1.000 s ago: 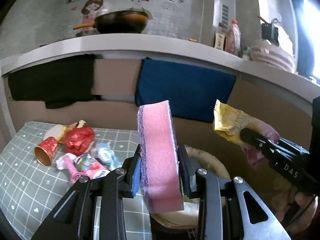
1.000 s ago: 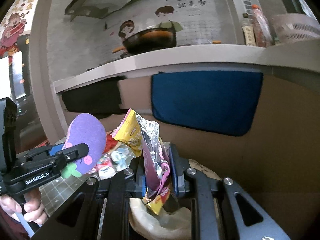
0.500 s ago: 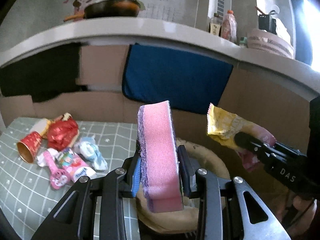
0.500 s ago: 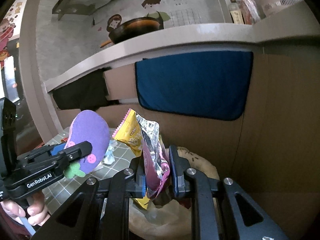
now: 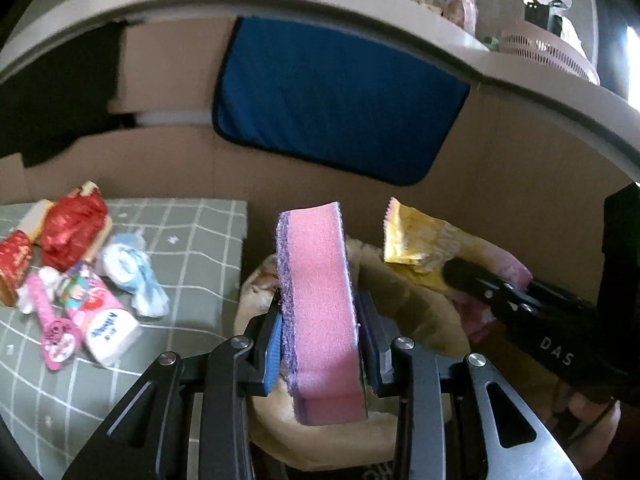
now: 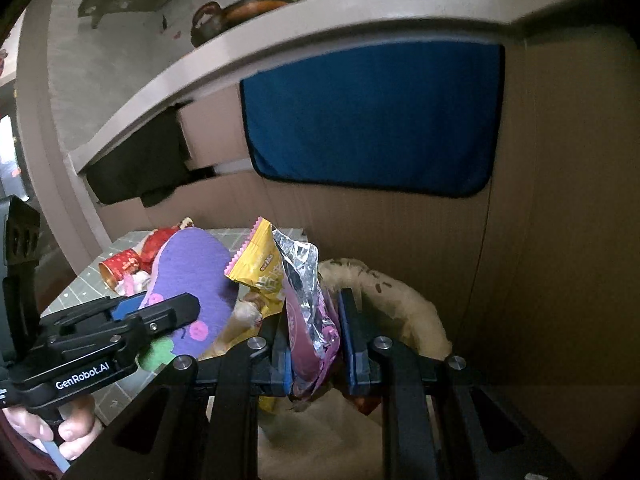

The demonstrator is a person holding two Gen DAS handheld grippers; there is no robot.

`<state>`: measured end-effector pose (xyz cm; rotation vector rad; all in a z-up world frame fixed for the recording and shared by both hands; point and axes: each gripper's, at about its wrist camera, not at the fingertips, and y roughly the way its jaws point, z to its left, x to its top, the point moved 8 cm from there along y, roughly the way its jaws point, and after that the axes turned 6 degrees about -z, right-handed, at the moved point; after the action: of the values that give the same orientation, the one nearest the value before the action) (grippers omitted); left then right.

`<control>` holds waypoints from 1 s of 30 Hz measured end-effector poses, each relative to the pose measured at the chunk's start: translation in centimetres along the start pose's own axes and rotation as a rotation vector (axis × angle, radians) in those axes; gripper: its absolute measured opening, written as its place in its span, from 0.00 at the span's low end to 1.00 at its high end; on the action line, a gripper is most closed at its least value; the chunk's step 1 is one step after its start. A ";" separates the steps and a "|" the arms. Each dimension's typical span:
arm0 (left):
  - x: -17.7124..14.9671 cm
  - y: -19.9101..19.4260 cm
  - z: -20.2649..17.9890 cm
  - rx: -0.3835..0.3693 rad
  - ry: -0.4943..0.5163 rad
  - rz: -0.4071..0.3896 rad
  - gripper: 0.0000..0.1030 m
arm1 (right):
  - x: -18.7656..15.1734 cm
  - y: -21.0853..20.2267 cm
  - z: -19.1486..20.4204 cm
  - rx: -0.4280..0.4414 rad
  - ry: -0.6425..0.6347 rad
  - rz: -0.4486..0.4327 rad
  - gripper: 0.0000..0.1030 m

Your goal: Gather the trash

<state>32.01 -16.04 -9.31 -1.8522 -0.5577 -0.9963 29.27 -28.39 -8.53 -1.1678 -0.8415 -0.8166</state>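
- Readable writing: "DAS" in pale letters on the black body of the right gripper (image 5: 472, 276) as the left wrist view shows it; "GenRobot.AI" on the side of the left gripper (image 6: 168, 308) in the right wrist view; the yellow part of the snack wrapper (image 6: 308, 300) carries red print too small to read; a white and pink packet (image 5: 100, 316) on the mat has blue script that is blurred
- Left gripper: jaws pinching a pink sponge (image 5: 320, 304) with a purple scouring face, held upright on its edge above the open mouth of a tan bag (image 5: 420, 312)
- Right gripper: jaws pressed on the crumpled wrapper, yellow outside, silver foil inside, with a pink lower part; it too hangs over the tan bag's opening
- Hard to make out: the bag's base is cut off by the frame and the gripper bodies; its contents are not visible; fingers of a hand (image 6: 68, 436) show only at the lower left corner
- Remaining litter lies together on a grey-green gridded mat (image 5: 192, 248): a red paper cup (image 5: 14, 264) on its side, a red crumpled foil bag (image 5: 72, 228), a pale blue wrapper (image 5: 132, 276), a pink strip beside the packet
- Room: brown cardboard walls behind; a blue cloth (image 5: 336, 96) hangs from a pale counter edge, a black cloth to its left; a pink basket (image 5: 548, 52) and a bottle stand on the counter; a cartoon wall picture with a pan shows above, blurred
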 end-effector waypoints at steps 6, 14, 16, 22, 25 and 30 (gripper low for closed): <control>-1.1 2.4 -0.4 -0.112 -0.047 0.077 0.38 | -1.2 1.6 -1.3 -0.002 0.033 0.033 0.21; -0.5 1.8 1.4 -0.092 -0.098 0.052 0.49 | -1.9 2.3 -2.9 -0.023 0.089 0.036 0.43; -0.1 0.9 2.3 -0.061 -0.104 0.022 0.49 | -2.0 2.4 -3.0 -0.026 0.092 0.039 0.44; 0.3 -2.0 4.5 -0.032 -0.145 -0.021 0.49 | -1.9 2.3 -2.5 -0.007 0.098 0.040 0.47; 0.7 -3.7 5.1 -0.024 -0.143 -0.035 0.49 | -1.6 2.1 -1.6 0.008 0.085 0.036 0.47; 1.0 -7.1 7.3 0.049 -0.127 -0.052 0.49 | -0.5 1.5 1.2 0.044 0.031 0.012 0.47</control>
<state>30.37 -6.25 -6.60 -1.8750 -0.7034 -0.8952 30.20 -26.90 -9.45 -1.1180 -0.8226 -0.8008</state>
